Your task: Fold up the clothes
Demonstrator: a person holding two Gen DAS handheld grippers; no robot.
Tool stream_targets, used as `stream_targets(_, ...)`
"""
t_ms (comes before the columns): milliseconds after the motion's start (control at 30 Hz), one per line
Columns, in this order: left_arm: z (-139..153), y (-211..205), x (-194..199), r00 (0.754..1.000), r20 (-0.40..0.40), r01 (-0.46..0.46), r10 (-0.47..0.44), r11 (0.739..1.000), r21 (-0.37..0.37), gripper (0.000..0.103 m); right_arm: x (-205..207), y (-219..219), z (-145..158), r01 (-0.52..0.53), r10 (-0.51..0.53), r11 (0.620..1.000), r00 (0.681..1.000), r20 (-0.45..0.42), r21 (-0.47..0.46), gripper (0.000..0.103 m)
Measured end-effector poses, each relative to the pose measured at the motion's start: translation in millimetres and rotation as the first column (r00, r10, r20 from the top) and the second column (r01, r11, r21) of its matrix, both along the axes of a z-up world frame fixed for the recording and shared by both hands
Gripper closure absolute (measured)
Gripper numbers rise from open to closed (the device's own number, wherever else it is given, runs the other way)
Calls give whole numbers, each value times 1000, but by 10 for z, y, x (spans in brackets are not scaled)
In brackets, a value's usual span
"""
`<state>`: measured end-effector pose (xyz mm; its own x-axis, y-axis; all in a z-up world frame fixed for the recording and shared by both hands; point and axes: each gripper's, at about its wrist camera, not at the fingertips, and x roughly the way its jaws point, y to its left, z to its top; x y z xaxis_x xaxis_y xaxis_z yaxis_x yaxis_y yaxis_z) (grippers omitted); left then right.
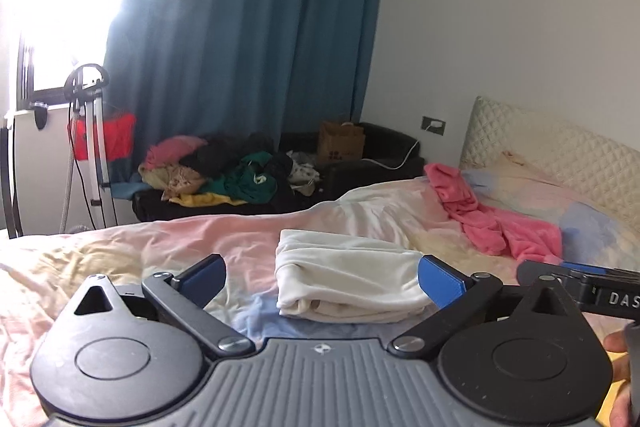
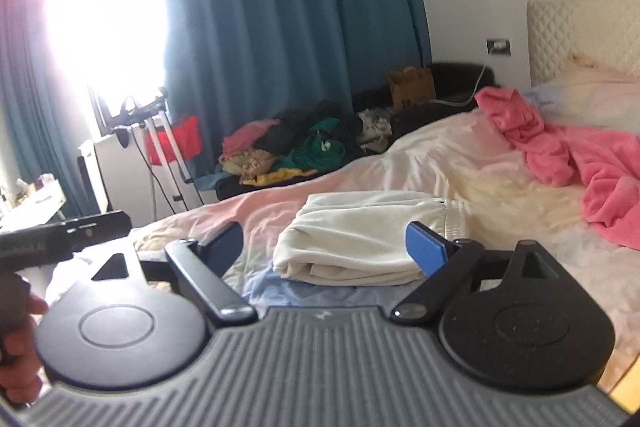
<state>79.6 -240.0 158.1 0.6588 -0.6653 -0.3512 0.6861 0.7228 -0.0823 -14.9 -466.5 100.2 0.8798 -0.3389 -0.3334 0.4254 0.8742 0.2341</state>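
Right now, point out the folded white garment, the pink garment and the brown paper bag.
folded white garment point(image 1: 352, 275), left wrist view, middle of its top layer
pink garment point(image 2: 568, 151), right wrist view, its crumpled middle
brown paper bag point(image 1: 341, 143), left wrist view, its front face

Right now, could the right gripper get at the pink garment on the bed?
Probably yes: the right gripper is open, and only the folded white garment and bare bedding lie before the pink garment, farther off to its right.

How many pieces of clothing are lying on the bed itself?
2: a folded white garment just ahead of both open grippers, and a crumpled pink garment farther back near the headboard. Others may be hidden outside the views.
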Motion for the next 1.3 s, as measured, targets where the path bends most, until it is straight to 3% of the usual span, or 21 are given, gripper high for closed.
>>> stream_targets(300,-233,478,-664,1000,22,-5,6,999,-45,0,-429,558,-295,18,-16,998,999,45,-52,13)
stream_targets(400,-304,543,-820,998,60,-6,9,998,-55,0,-506,697,-373,28,-22,995,998,62,-100,13)
stream_targets(533,-433,574,-963,992,122,-17,21,999,-34,0,-530,743,-553,43,-37,994,997,69,-96,13)
stream_targets(633,-533,604,-921,993,114,-22,25,1000,-20,0,-499,782,-726,71,-63,986,996,56,-148,13)
stream_targets(767,-644,602,-812,994,95,-56,57,998,-15,0,-483,748,-885,73,-67,988,997,48,-134,13)
stream_targets(1300,-986,315,-571,995,49,-86,84,996,38,0,-359,642,-1028,134,-137,988,990,-35,-76,13)
